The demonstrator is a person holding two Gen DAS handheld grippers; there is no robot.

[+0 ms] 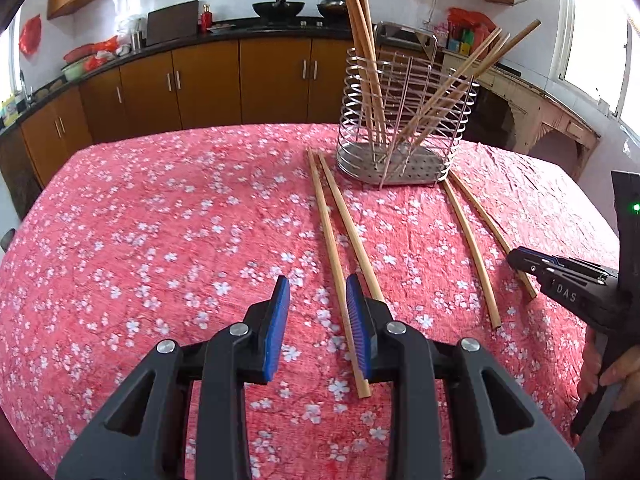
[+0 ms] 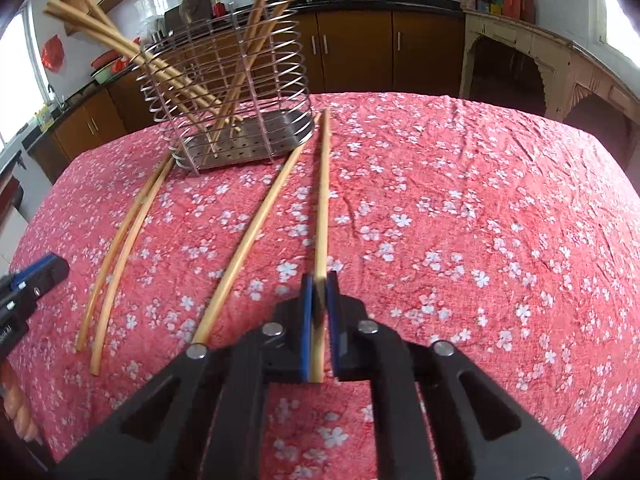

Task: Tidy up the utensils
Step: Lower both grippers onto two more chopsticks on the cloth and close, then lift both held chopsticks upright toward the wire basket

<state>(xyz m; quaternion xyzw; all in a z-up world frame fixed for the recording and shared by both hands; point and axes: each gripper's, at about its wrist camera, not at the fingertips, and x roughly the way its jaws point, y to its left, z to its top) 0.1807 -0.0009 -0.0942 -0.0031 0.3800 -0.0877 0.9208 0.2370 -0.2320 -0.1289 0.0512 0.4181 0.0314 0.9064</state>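
Observation:
A wire utensil basket [image 1: 404, 120] [image 2: 236, 100] stands on the far part of the table and holds several wooden chopsticks. Two chopsticks [image 1: 340, 240] lie in front of it on the left, two more [image 1: 472, 240] on the right. My left gripper [image 1: 318, 288] is open and empty, its right finger beside the left pair. My right gripper [image 2: 320, 284] is shut on one chopstick [image 2: 323, 192] of the right pair near its close end; its neighbour [image 2: 256, 232] lies free beside it. The right gripper also shows in the left wrist view [image 1: 520, 256].
The table has a red floral cloth [image 1: 180, 220] [image 2: 480, 220]. Brown kitchen cabinets [image 1: 200, 80] and a counter with woks stand behind it. A pale carved sideboard [image 2: 540, 64] stands at the back right. The left gripper's tip [image 2: 40, 272] shows at the left edge.

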